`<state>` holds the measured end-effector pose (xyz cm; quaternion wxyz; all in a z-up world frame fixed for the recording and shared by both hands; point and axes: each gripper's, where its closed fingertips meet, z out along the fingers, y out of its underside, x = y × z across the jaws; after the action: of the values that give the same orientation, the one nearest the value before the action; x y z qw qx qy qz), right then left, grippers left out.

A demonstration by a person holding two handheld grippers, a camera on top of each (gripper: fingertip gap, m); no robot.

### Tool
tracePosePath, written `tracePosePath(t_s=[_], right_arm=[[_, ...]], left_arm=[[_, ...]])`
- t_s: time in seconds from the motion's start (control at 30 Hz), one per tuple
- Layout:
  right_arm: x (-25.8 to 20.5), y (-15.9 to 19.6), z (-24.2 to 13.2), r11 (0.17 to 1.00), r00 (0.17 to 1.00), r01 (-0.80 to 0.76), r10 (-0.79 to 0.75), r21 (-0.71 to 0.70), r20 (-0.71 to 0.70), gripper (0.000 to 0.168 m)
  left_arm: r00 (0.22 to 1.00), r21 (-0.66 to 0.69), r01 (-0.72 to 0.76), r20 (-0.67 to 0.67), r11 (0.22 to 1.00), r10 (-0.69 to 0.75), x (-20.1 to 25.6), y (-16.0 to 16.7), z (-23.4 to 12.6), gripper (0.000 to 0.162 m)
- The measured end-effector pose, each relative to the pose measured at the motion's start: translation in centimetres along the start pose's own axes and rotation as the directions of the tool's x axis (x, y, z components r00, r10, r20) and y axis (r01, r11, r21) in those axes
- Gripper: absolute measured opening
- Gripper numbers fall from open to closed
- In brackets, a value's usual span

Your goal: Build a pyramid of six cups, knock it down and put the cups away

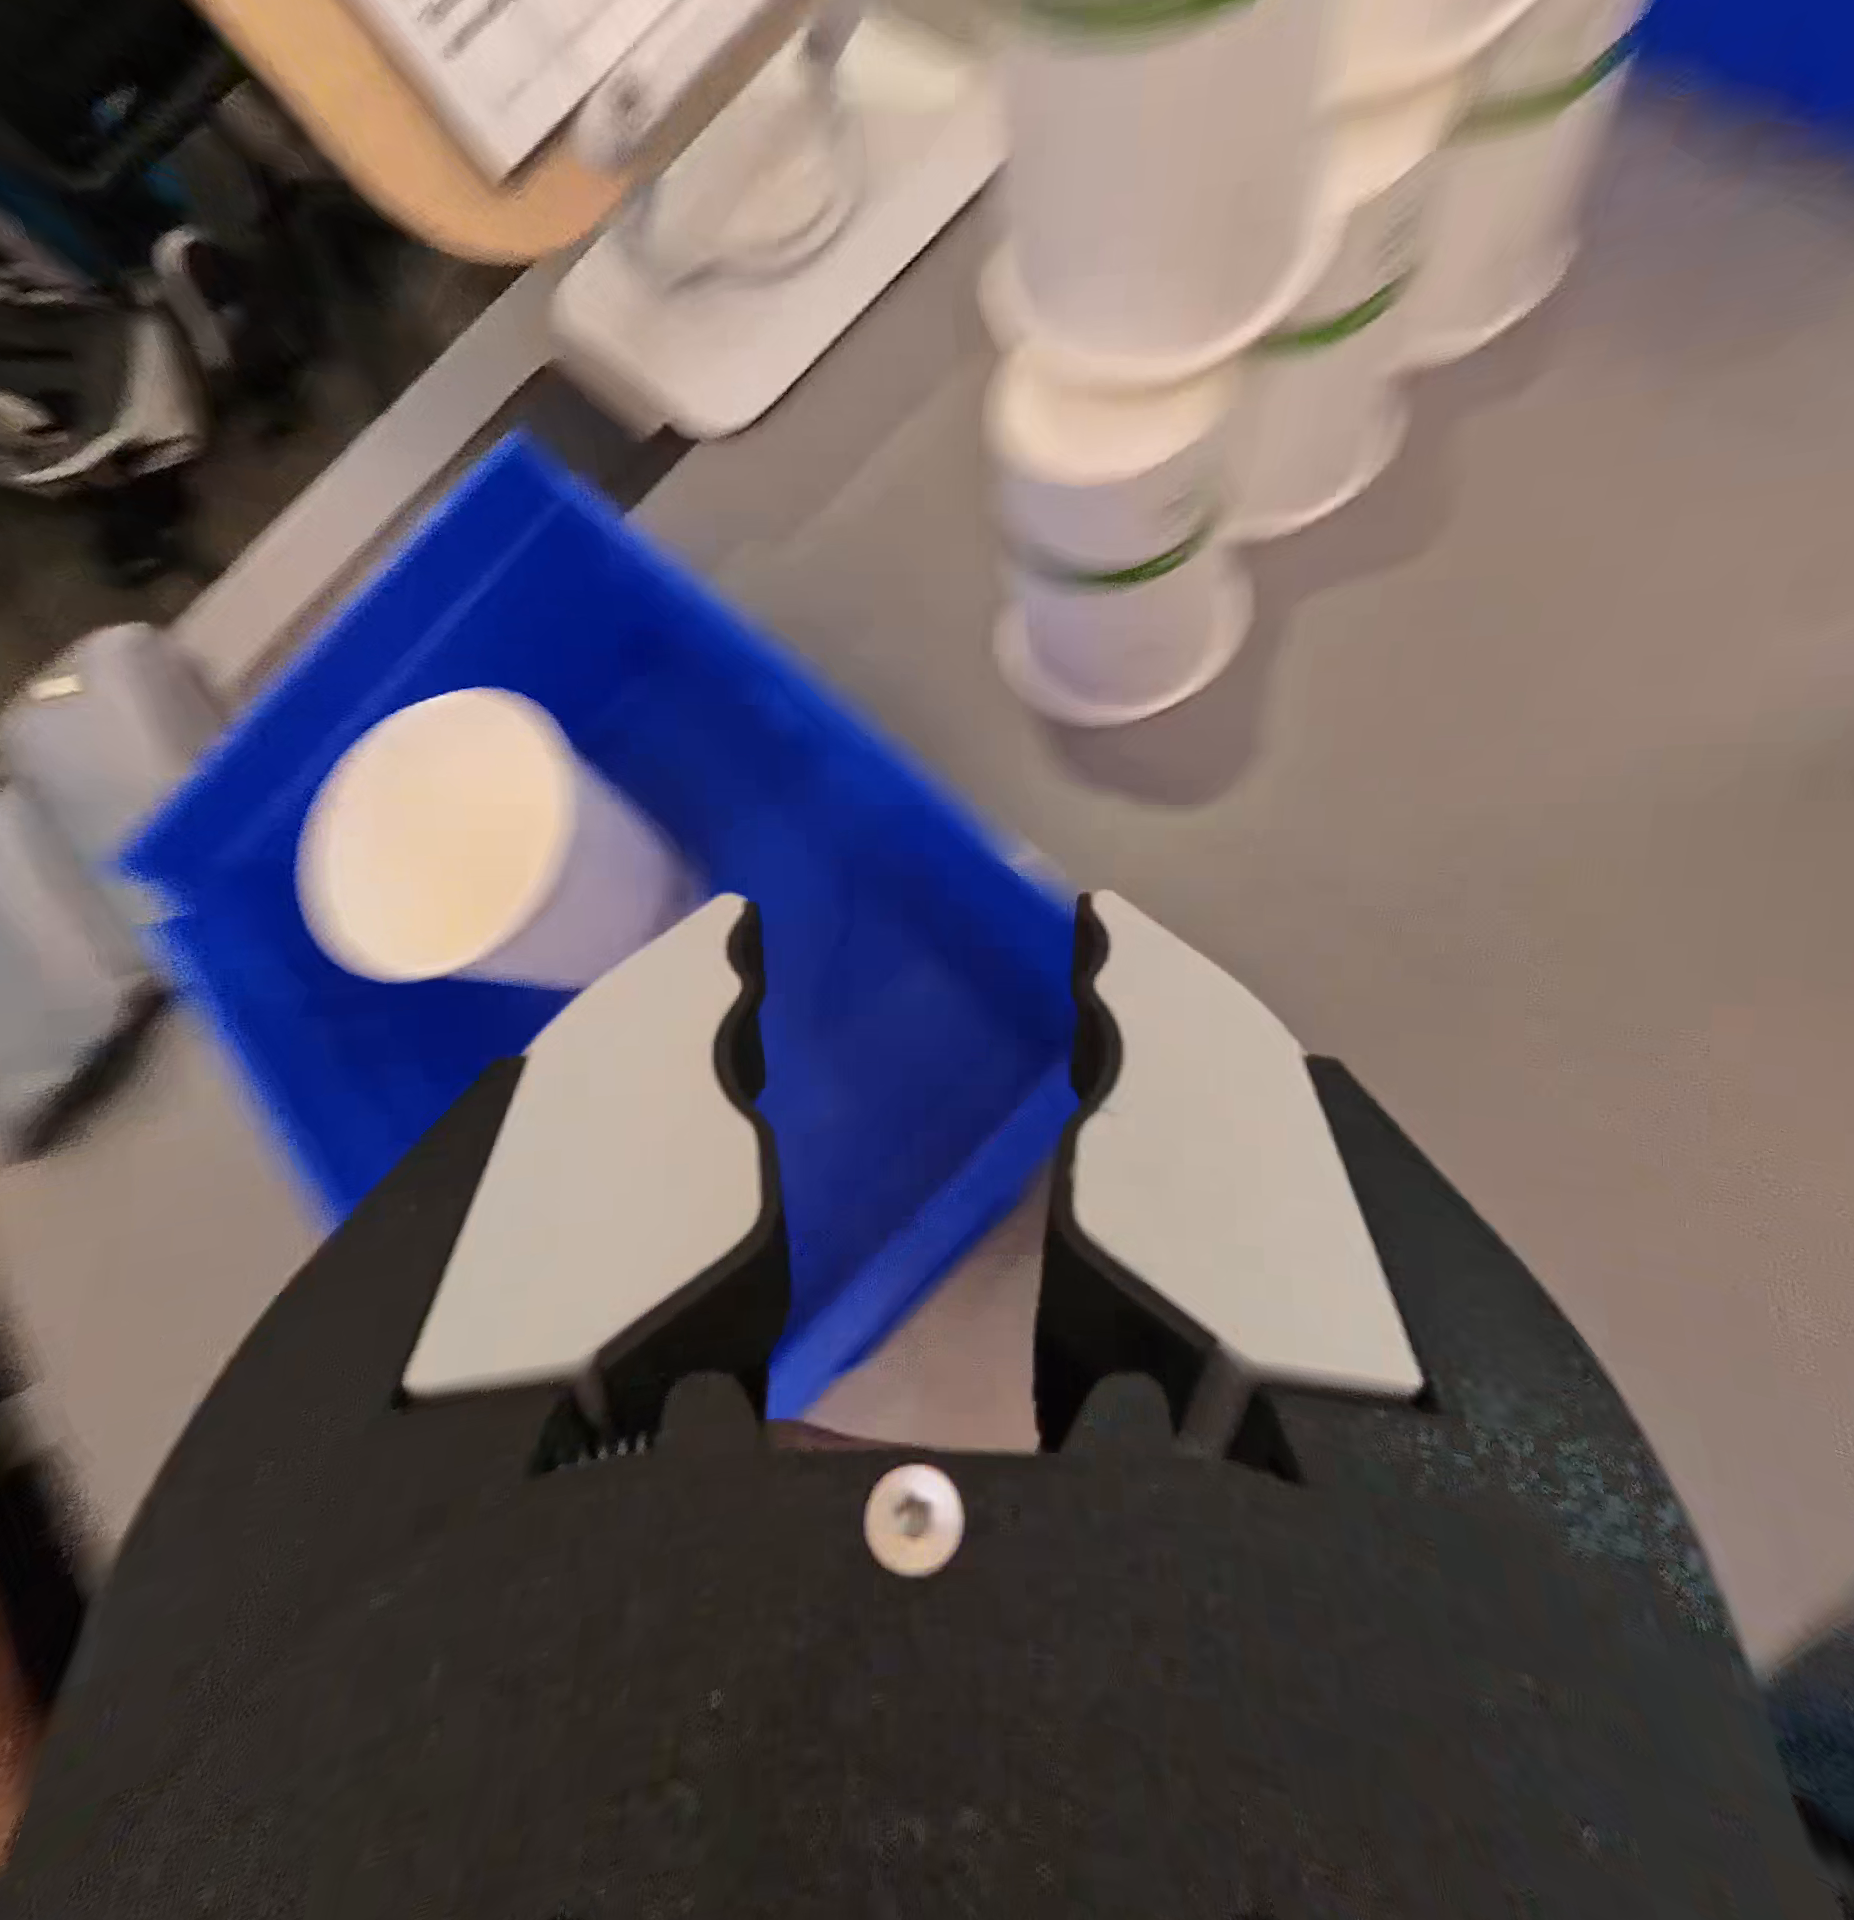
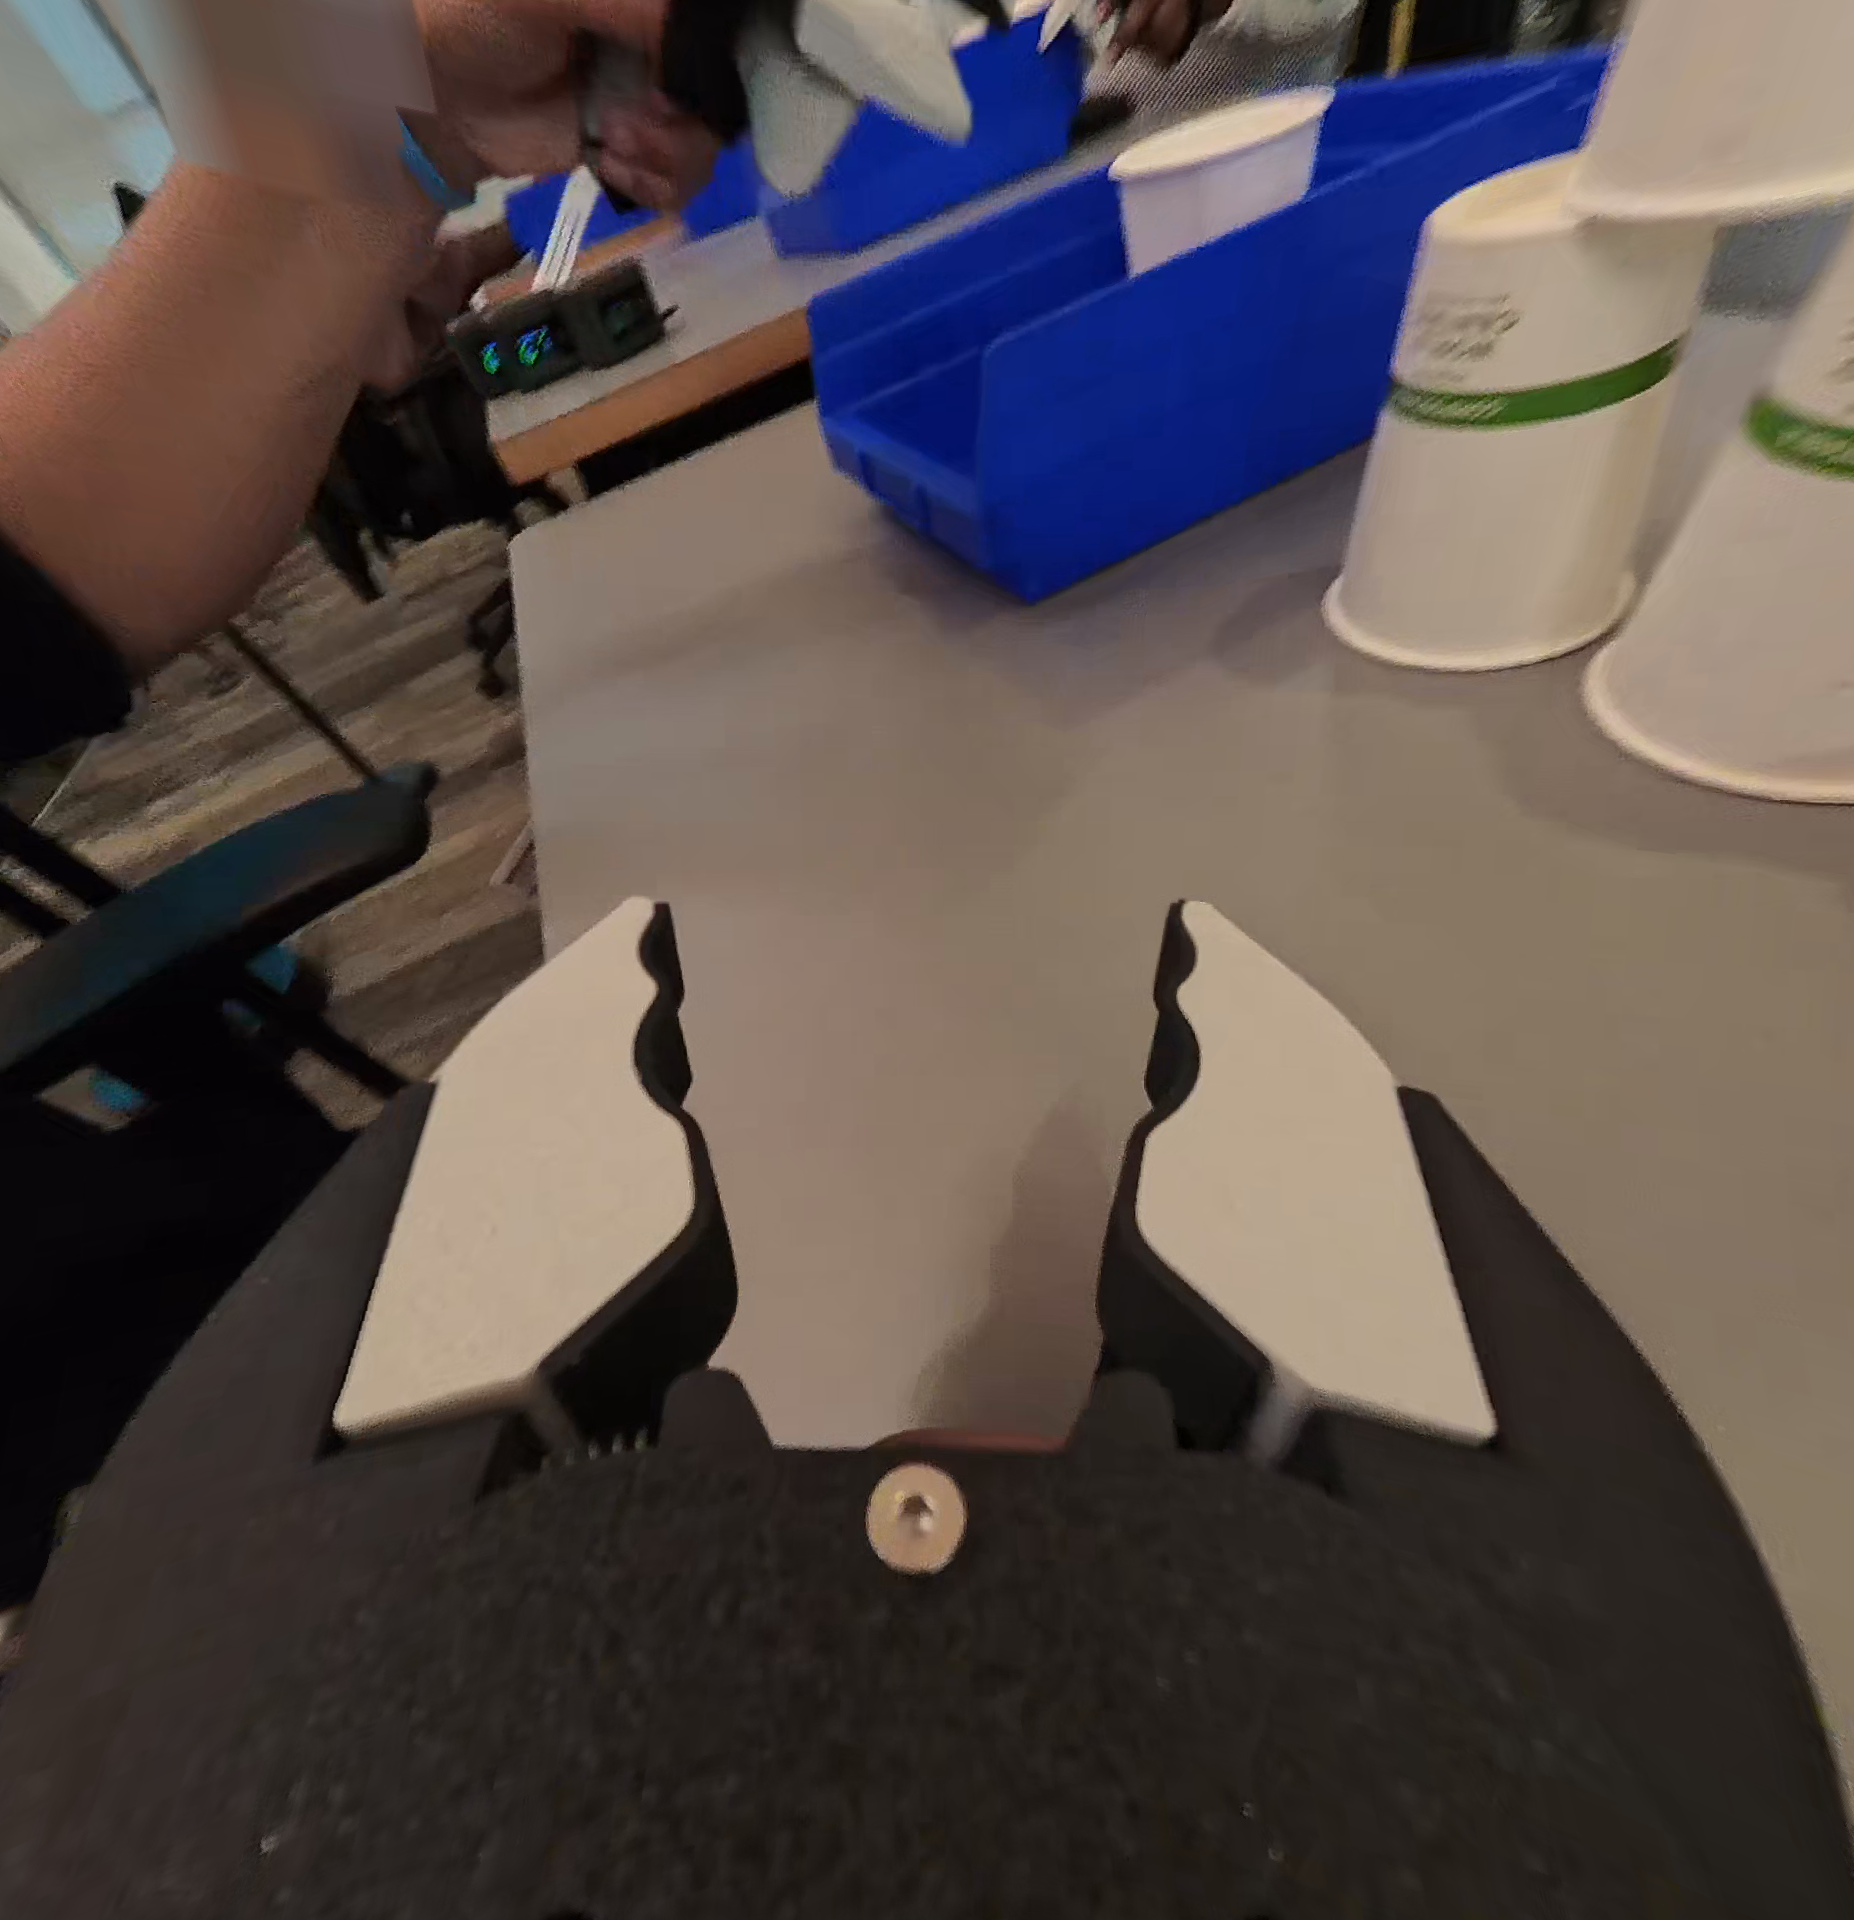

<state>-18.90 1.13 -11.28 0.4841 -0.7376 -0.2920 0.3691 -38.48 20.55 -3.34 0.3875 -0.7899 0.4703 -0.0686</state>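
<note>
White paper cups with green bands stand rim-down in a pyramid (image 1: 1162, 260) on the grey table (image 1: 1525, 935). In the right wrist view I see two bottom cups (image 2: 1505, 436) (image 2: 1796, 582) and one resting on them (image 2: 1733, 104). A blue bin (image 1: 694, 665) holds one more cup (image 1: 435, 831), which also shows in the right wrist view (image 2: 1214, 177). My left gripper (image 1: 915, 904) is open and empty above the bin's near end. My right gripper (image 2: 915, 914) is open and empty over bare table, left of the pyramid.
A person's arm (image 2: 227, 395) reaches across the upper left. A second blue bin (image 2: 923, 156) and a black device with green lights (image 2: 559, 332) sit farther back. The table's left edge (image 2: 523, 727) has a black chair (image 2: 196, 914) beside it. A white stand (image 1: 694, 343) lies beyond the bin.
</note>
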Motion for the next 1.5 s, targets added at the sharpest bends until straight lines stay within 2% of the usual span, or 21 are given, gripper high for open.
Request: tracePosePath(t_s=[0.07, 0.17, 0.37, 0.43, 0.47, 0.5, 0.57, 0.63, 0.73, 0.77, 0.83, 0.93, 0.97, 1.07, 1.17, 1.23, 1.33, 1.43, 1.5], right_arm=[[0.3, -0.5, -0.6, 0.999, 1.000, -0.017, 0.017, 0.039, 0.004, 0.086], [0.9, -0.3, -1.0, 0.999, 0.999, -0.033, 0.033, 0.033, 0.001, 0.084], [0.9, 0.8, -0.6, 1.000, 1.000, -0.014, 0.014, -0.020, 0.010, 0.083], [0.9, 0.7, -0.7, 1.000, 1.000, -0.025, 0.026, -0.011, 0.018, 0.082], [0.9, 0.6, -0.9, 0.999, 0.999, -0.038, 0.038, -0.001, 0.023, 0.082], [0.9, 0.5, -1.0, 0.999, 0.998, -0.051, 0.051, 0.007, 0.030, 0.081], [1.1, 0.4, -1.2, 0.997, 0.997, -0.069, 0.069, 0.017, 0.035, 0.080], [1.3, 0.4, -1.5, 0.997, 0.997, -0.077, 0.076, 0.019, 0.033, 0.080], [2.1, -0.2, -2.0, 0.995, 0.996, -0.088, 0.088, 0.051, 0.009, 0.080], [2.4, -0.5, -2.2, 0.993, 0.995, -0.100, 0.100, 0.069, 0.005, 0.080], [3.0, -1.4, -2.3, 0.986, 0.993, -0.122, 0.122, 0.112, 0.006, 0.081], [3.5, -3.4, -2.2, 0.976, 0.992, -0.123, 0.120, 0.180, 0.028, 0.085], [3.5, -4.3, -2.1, 0.971, 0.994, -0.112, 0.106, 0.210, 0.037, 0.088], [3.8, -7.0, -1.2, 0.964, 0.998, -0.052, 0.041, 0.263, 0.047, 0.094], [3.6, -9.1, 0.1, 0.964, 0.997, 0.028, -0.047, 0.265, 0.064, 0.096], [3.1, -10.6, 0.7, 0.957, 0.992, 0.058, -0.087, 0.284, 0.091, 0.099], [2.3, -11.7, 1.4, 0.955, 0.985, 0.075, -0.116, 0.287, 0.129, 0.104], [2.4, -11.2, 1.8, 0.962, 0.984, 0.091, -0.126, 0.256, 0.125, 0.104], [2.2, -11.0, 1.7, 0.960, 0.980, 0.088, -0.131, 0.266, 0.149, 0.093]], left_arm=[[0.984, -0.174, -0.098, 0.128, 0.980, 0.121, -4.9, 2.1, 1.8, 0.058], [0.958, -0.362, -0.202, 0.119, 0.910, 0.260, -8.7, 4.7, 4.8, 0.065], [0.960, -0.442, -0.232, 0.042, 0.866, 0.278, -10.7, 5.4, 9.3, 0.066], [0.956, -0.459, -0.245, 0.033, 0.854, 0.292, -10.9, 5.7, 10.0, 0.051], [0.957, -0.454, -0.245, 0.027, 0.856, 0.288, -10.8, 5.7, 10.2, 0.031], [0.960, -0.443, -0.241, 0.022, 0.863, 0.279, -10.7, 5.7, 10.2, 0.018], [0.968, -0.406, -0.211, 0.039, 0.889, 0.247, -10.8, 5.1, 9.6, 0.003], [0.977, -0.317, -0.170, 0.068, 0.933, 0.201, -11.1, 4.0, 8.1, 0.001], [1.000, -0.049, 0.014, 0.020, 0.999, -0.013, -10.4, 1.1, 4.6, 0.000], [0.996, 0.054, 0.085, -0.022, 0.995, -0.084, -9.9, 0.0, 3.2, 0.000], [0.965, 0.242, 0.221, -0.194, 0.945, -0.176, -7.3, -2.4, 0.1, 0.000], [0.862, 0.430, 0.397, -0.478, 0.811, -0.169, -1.7, -5.5, -4.2, 0.000], [0.812, 0.445, 0.445, -0.567, 0.777, -0.140, 0.5, -6.1, -5.2, 0.000], [0.692, 0.450, 0.527, -0.720, 0.721, -0.056, 6.4, -7.4, -6.7, 0.000], [0.571, 0.418, 0.580, -0.821, 0.699, 0.017, 11.5, -8.6, -7.3, 0.000], [0.493, 0.384, 0.588, -0.868, 0.712, 0.060, 14.5, -9.0, -7.4, 0.000], [0.470, 0.358, 0.545, -0.879, 0.758, 0.078, 17.5, -9.1, -6.1, 0.000], [0.449, 0.335, 0.524, -0.890, 0.783, 0.080, 19.0, -9.4, -5.3, 0.000], [0.428, 0.309, 0.516, -0.901, 0.799, 0.073, 19.8, -9.5, -4.8, 0.000]])
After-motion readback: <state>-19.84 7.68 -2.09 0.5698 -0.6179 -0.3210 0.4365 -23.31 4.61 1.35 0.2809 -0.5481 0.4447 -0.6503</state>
